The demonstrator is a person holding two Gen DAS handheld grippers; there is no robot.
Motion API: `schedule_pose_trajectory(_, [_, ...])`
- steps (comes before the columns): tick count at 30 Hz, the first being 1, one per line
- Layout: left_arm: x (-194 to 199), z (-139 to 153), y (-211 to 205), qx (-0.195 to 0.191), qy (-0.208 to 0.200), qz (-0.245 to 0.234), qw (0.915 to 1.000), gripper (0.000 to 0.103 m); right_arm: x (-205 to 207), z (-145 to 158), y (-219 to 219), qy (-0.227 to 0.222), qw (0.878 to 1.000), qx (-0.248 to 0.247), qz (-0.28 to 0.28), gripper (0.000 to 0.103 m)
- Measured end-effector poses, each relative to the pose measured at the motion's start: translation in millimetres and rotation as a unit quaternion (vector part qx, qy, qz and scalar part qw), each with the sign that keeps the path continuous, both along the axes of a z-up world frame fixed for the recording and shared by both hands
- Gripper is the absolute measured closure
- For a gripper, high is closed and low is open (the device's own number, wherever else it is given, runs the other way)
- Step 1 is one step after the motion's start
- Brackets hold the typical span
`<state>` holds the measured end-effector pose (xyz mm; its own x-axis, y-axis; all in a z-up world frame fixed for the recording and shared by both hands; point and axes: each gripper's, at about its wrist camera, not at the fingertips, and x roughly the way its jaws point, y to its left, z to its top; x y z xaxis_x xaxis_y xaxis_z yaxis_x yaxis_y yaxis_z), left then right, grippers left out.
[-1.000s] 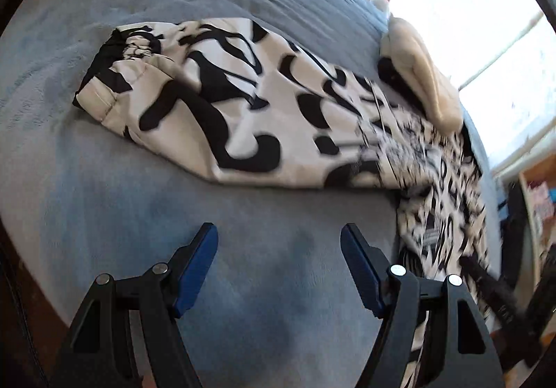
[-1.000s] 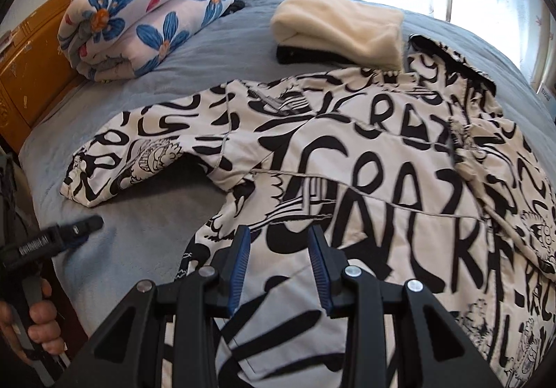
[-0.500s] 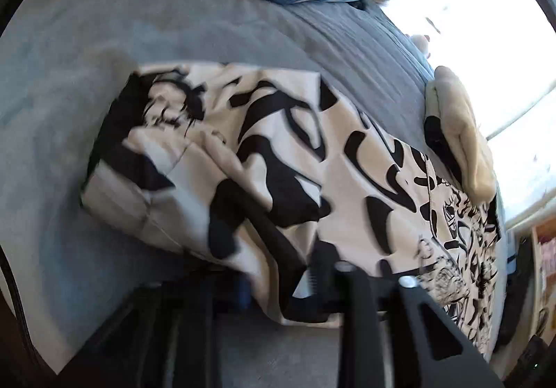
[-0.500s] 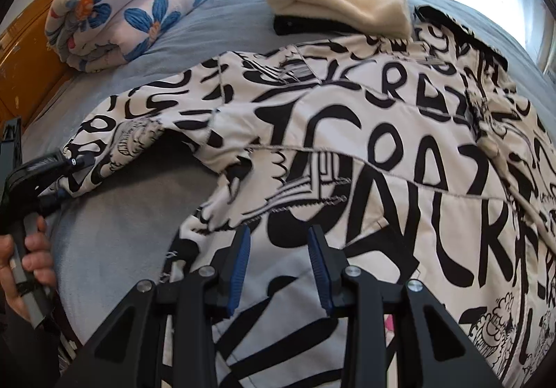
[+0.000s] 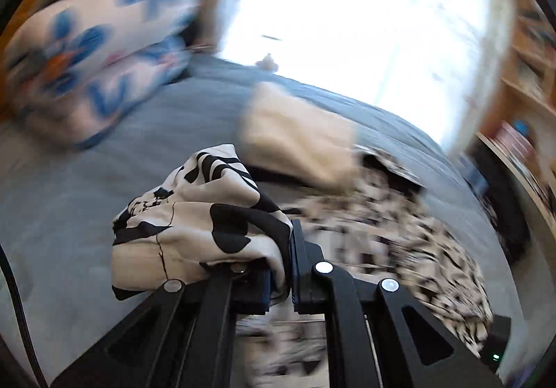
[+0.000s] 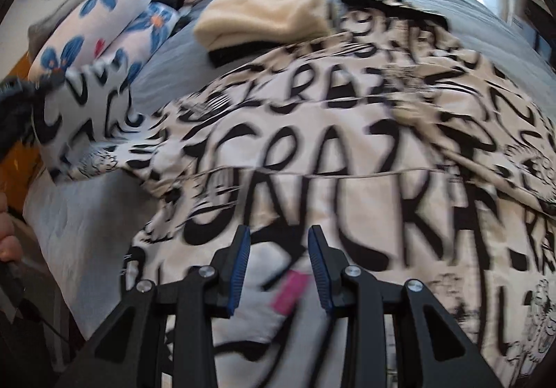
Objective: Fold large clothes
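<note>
- Sleeve cuff of the black-and-white printed jacket now sits bunched in the left gripper, left wrist view. A second ago the jaws stood wide over bare grey bedspread with the sleeve lying flat ahead; they have since clamped onto the fabric, which fills the gap between the pads.
- Same view: background heavily smeared, cuff raised off the bed. Folded cream fleece and floral quilt lie beyond; rest of the jacket trails to the right.
- Right wrist view: right gripper hovers over the jacket body near the hem, jaws part open, gripping nothing, gap unchanged from the earlier frames. A pink tag shows between them.
- Same view, far left: the sleeve stands lifted off the bedspread toward the floral quilt, where earlier it lay flat.
- Judgement: first sleeve fold has begun; the sleeve likely needs carrying across the jacket back. Body still spread open, task early.
</note>
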<state>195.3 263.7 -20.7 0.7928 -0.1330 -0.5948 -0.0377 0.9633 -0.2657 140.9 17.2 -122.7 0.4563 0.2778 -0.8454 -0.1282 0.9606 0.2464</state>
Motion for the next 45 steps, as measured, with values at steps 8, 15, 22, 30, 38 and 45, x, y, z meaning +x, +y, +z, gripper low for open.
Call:
schedule_pose_trajectory(8, [36.0, -80.3, -156.6, -0.013, 0.101, -0.158, 0.9821, 0.097, 9.9, -3.6, -93.2, 0.006, 0.996, 0.006, -0.085, 0.068])
schedule_pose_trajectory(15, [28.3, -142.7, -192.9, -0.043, 0.202, -0.191, 0.9596, 0.062, 18.8, -0.5, -121.9, 0.008, 0.996, 0.022, -0.082, 0.068])
schedule_pose_trajectory(22, [-3.6, -126.4, -149.1, -0.079, 0.185, -0.193, 0.9604, 0.020, 34.9, 14.4, -99.1, -0.004, 0.999, 0.037, -0.037, 0.063])
schedule_pose_trajectory(30, [-32.7, -109.0, -71.1, -0.070, 0.181, -0.100, 0.9758, 0.020, 55.4, 31.7, -52.5, -0.009, 0.999, 0.042, 0.012, 0.055])
schedule_pose_trajectory(38, [-41.8, -126.3, -38.6, -0.057, 0.199, -0.052, 0.9769, 0.020, 86.5, 45.7, -2.1, -0.001, 0.998, 0.039, 0.040, 0.037])
schedule_pose_trajectory(45, [-44.2, -129.5, -45.3, -0.057, 0.194, -0.060, 0.9774, 0.020, 125.8, 16.5, 33.2, 0.038, 0.998, -0.037, 0.044, 0.032])
